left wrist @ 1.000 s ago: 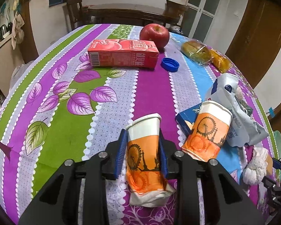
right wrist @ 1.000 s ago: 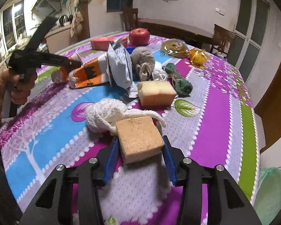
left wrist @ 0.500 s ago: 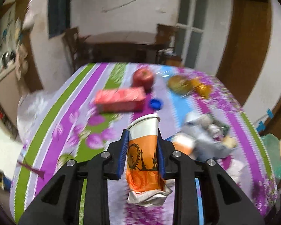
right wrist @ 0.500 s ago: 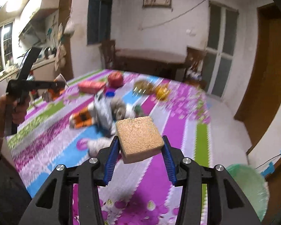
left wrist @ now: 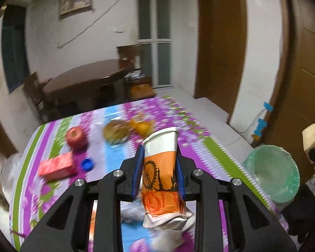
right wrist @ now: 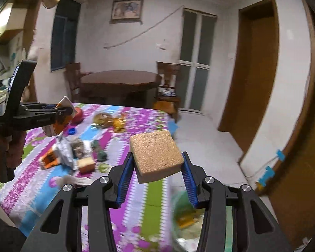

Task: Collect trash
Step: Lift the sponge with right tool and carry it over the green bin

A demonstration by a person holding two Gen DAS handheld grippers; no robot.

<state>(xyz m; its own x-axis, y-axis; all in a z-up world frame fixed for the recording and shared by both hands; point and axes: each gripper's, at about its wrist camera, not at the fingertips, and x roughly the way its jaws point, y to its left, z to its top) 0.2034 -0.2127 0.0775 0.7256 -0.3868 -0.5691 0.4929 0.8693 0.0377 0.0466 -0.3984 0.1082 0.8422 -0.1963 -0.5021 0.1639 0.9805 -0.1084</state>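
Partly, motion blur is smearing the table point(left wrist: 201, 145) and its striped floral cloth in both views, so the small litter on it is reading as shapes more than things. The left gripper point(left wrist: 158, 168) is pinching a crushed orange-and-white paper cup point(left wrist: 160, 176) between its blue pads, well above the cloth; the cup's flattened bottom is hanging below the fingers and covering whatever is lying under it. The right gripper point(right wrist: 157, 166) is clamping a tan sponge block point(right wrist: 155, 154) by its two sides, also lifted clear of the table.

From the left wrist, a red apple point(left wrist: 76, 137), a red carton point(left wrist: 57, 164), a blue bottle cap point(left wrist: 87, 164) and a blurred wrapped bundle point(left wrist: 117, 130) are showing at the far end, and a green-lined trash bin point(left wrist: 273, 174) is standing off the table's right edge; only a corner of the sponge is peeking in at the frame's right border. From the right wrist, that bin point(right wrist: 182, 216) is sitting half behind the gripper's right finger, its contents too blurred to name. This view alone is showing the person's hand point(right wrist: 13, 149) gripping the left tool's handle, plus a second cup point(right wrist: 50, 159) lying on its side among crumpled wrappers.
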